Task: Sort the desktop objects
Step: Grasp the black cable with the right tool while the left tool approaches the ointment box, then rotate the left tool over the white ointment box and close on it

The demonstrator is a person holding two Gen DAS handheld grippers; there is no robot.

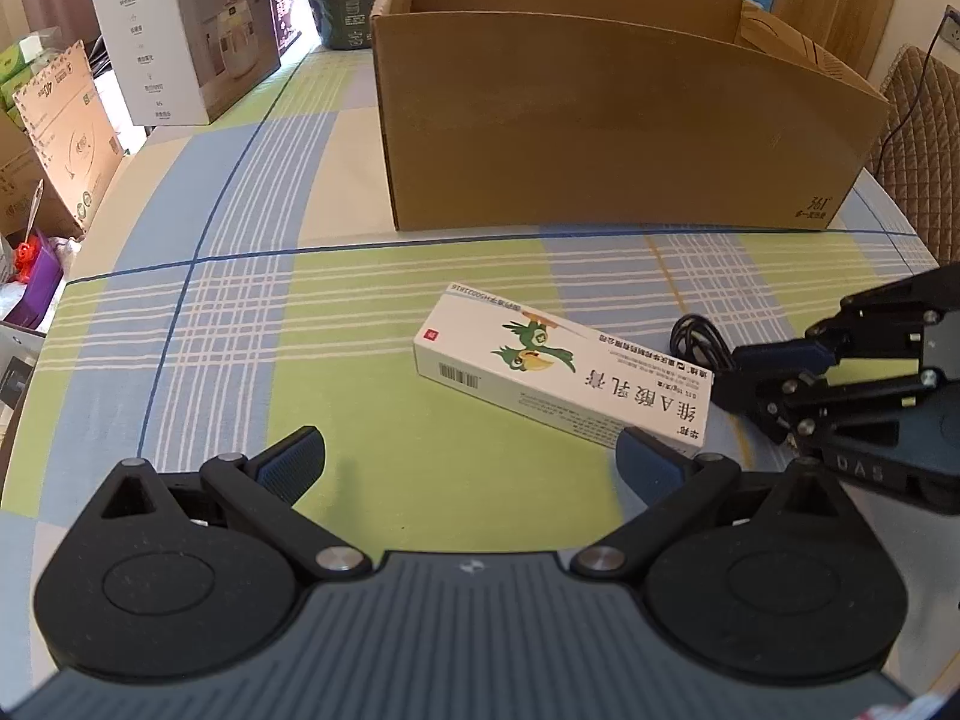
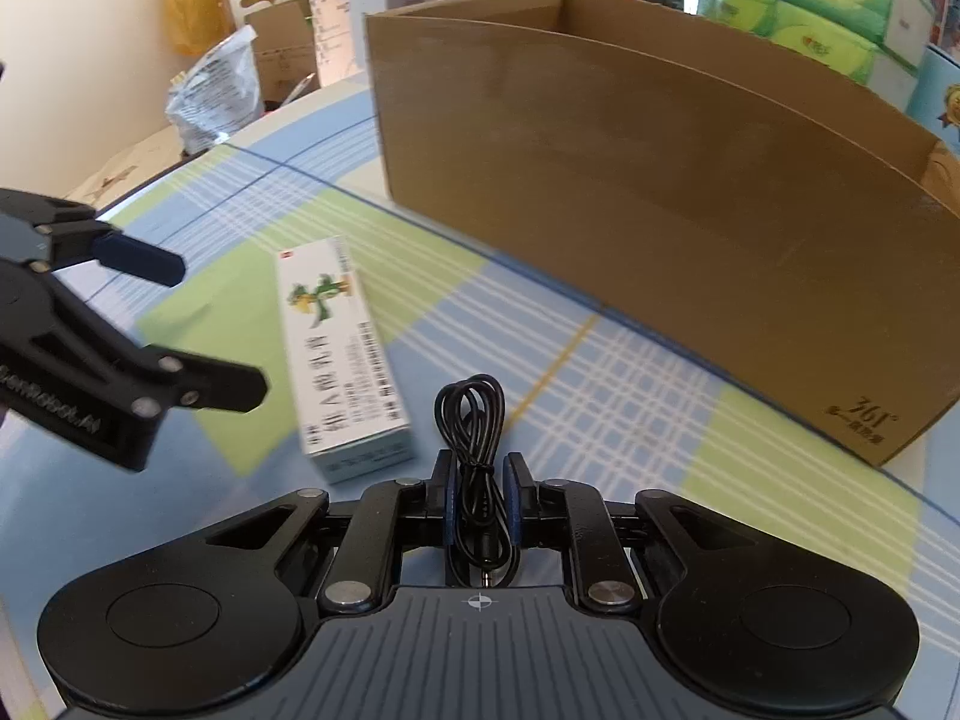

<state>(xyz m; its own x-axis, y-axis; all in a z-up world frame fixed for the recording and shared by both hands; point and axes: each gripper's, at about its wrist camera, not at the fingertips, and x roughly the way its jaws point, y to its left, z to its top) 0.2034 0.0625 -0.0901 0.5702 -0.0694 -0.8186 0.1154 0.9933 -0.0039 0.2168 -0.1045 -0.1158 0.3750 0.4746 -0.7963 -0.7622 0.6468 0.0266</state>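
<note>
Left wrist view: left tongs [image 1: 471, 462] spread wide, grasping nothing, low over the tabletop [image 1: 240, 330]; white ointment box [image 1: 561, 369] lay just ahead, toward the right pad.
Right wrist view: right tongs [image 2: 480, 495] clenched on the coiled black cable [image 2: 474, 420] — cardboard box [image 2: 660, 210] stood far behind.
Step in hand: cable gripped, probably bound for the box.
Next move: lift clear, carry over the near wall — release inside.
</note>
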